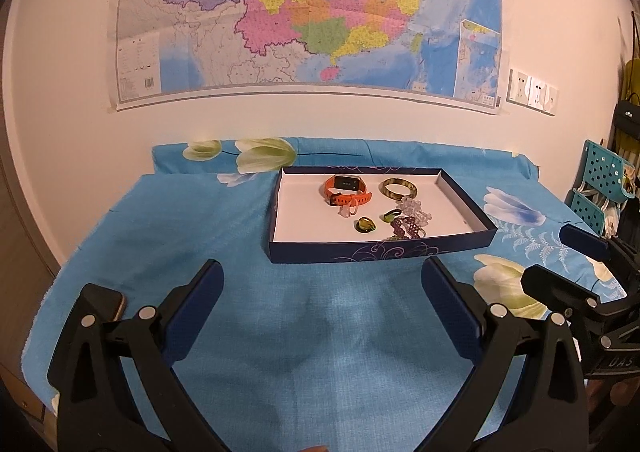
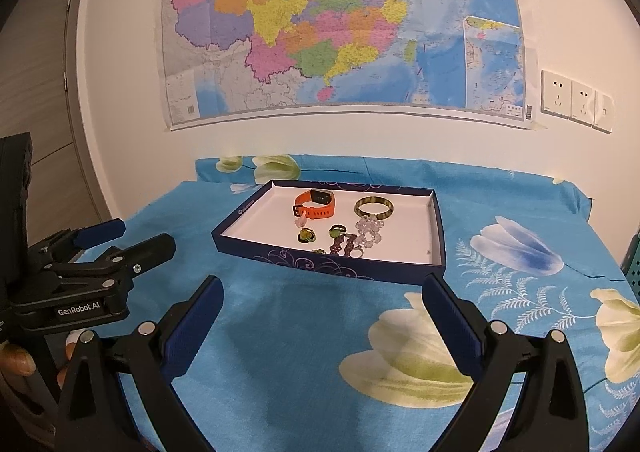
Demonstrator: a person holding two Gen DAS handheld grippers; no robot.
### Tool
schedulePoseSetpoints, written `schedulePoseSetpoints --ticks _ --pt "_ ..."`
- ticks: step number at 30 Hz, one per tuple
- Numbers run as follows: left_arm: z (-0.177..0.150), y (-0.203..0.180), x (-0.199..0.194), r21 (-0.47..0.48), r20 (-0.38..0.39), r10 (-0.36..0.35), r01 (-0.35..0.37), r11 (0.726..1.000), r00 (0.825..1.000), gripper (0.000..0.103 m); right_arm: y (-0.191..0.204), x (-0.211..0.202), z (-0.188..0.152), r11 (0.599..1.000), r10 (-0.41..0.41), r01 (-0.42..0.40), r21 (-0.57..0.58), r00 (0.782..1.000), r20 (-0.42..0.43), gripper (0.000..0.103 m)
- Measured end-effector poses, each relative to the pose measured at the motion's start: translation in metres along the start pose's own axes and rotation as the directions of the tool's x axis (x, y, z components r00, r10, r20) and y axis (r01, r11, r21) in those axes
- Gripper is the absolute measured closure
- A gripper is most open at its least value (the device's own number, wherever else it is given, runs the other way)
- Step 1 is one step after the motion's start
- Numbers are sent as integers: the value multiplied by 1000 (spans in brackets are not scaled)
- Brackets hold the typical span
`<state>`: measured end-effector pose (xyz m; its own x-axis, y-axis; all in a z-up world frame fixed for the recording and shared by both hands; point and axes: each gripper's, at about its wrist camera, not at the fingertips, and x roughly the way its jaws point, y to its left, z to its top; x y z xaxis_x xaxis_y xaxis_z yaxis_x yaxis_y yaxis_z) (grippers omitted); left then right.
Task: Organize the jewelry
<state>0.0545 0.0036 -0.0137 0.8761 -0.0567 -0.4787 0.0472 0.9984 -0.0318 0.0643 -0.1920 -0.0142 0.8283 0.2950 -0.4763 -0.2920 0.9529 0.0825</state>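
Note:
A shallow dark-blue box [image 1: 380,252] [image 2: 280,254] with a white floor lies on the blue flowered cloth. Inside it lie an orange watch band [image 1: 346,190] [image 2: 316,204], a green-brown bangle [image 1: 398,188] [image 2: 374,208], a clear bead bracelet [image 1: 416,210] [image 2: 370,232], a purple bead bracelet [image 1: 408,228] [image 2: 342,244] and small green rings [image 1: 365,226] [image 2: 306,237]. My left gripper [image 1: 322,272] [image 2: 140,240] is open and empty, short of the box's near wall. My right gripper [image 2: 322,288] [image 1: 552,256] is open and empty too, just before the box.
The table under the blue cloth [image 1: 160,236] [image 2: 520,212] stands against a white wall with a large map [image 1: 304,12]. Wall sockets [image 2: 572,100] sit at the right. A teal perforated rack [image 1: 600,180] stands to the right of the table. A hand [image 2: 16,360] holds the left gripper.

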Motion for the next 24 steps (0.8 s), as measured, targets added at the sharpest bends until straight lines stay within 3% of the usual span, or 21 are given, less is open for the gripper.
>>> schedulePoseSetpoints --ticks 24 --pt "1 -2 -1 10 1 5 -5 1000 1000 6 1 1 -2 1000 -1 1 7 1000 0 7"
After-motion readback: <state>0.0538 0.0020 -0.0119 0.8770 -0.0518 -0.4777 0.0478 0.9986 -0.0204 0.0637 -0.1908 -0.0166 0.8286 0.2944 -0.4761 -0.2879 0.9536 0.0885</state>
